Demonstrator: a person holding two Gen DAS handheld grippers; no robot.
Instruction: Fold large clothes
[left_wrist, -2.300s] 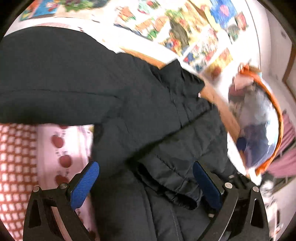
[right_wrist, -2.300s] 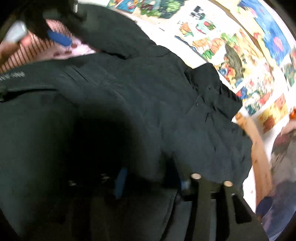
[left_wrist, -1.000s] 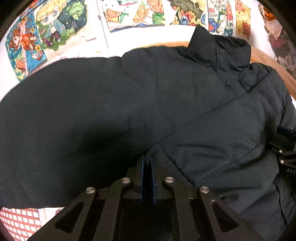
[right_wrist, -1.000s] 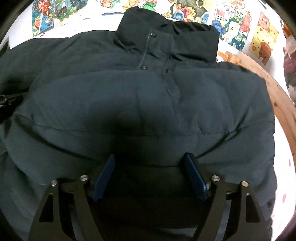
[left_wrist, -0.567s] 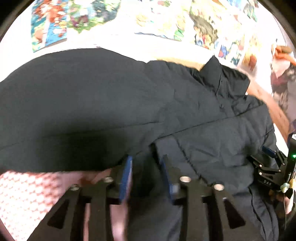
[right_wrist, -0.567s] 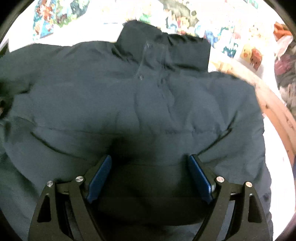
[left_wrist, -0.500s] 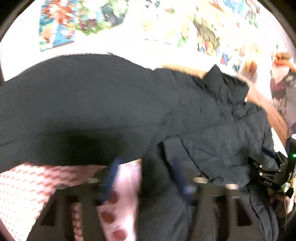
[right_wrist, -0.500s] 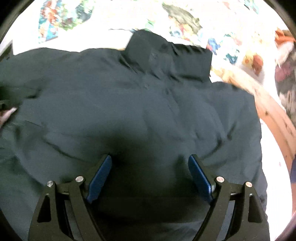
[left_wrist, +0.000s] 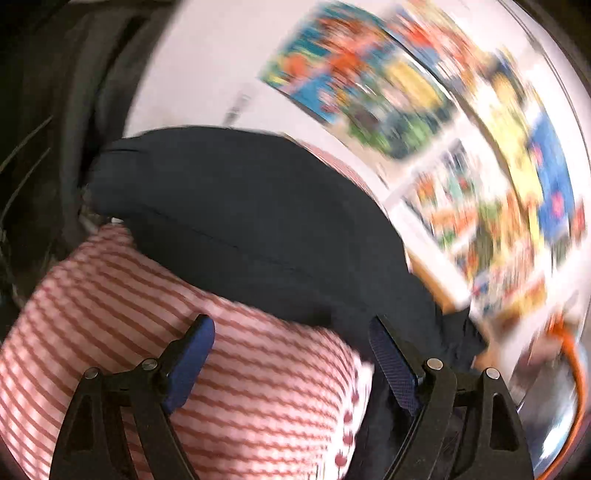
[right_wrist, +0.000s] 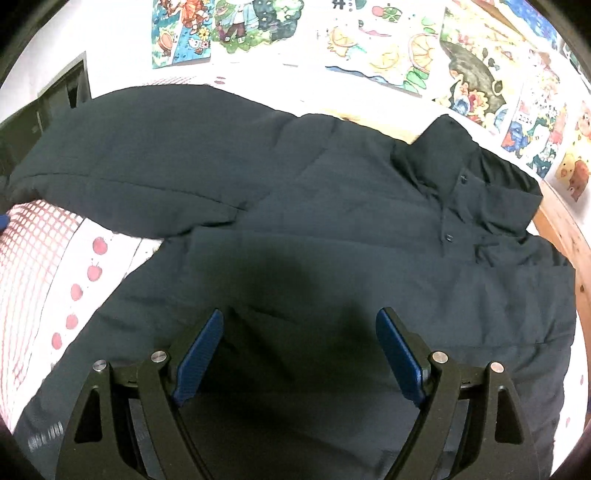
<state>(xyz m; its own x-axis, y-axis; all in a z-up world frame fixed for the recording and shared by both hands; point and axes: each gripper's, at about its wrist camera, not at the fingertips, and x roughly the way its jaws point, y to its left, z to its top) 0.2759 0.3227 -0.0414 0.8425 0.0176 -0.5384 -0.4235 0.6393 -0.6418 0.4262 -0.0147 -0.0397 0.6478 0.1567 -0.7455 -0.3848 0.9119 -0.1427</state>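
A large dark navy padded jacket (right_wrist: 332, 240) lies front-up on a bed, collar (right_wrist: 461, 177) at the far right, one sleeve (right_wrist: 129, 173) stretched out to the left. My right gripper (right_wrist: 299, 350) is open and empty, hovering over the jacket's lower body. In the blurred left wrist view my left gripper (left_wrist: 291, 354) is open and empty over the red-striped bedding (left_wrist: 184, 350), just short of the sleeve (left_wrist: 240, 229).
The bedding is pink-white with red checks and cherries (right_wrist: 74, 280). A wooden bed rail (right_wrist: 565, 236) runs along the right. Colourful posters (right_wrist: 406, 44) cover the wall behind. A dark object (right_wrist: 55, 96) stands at the far left.
My left gripper let go of the jacket, opened wide and swung left towards the sleeve. My right gripper stayed open and drew back, so more of the jacket shows.
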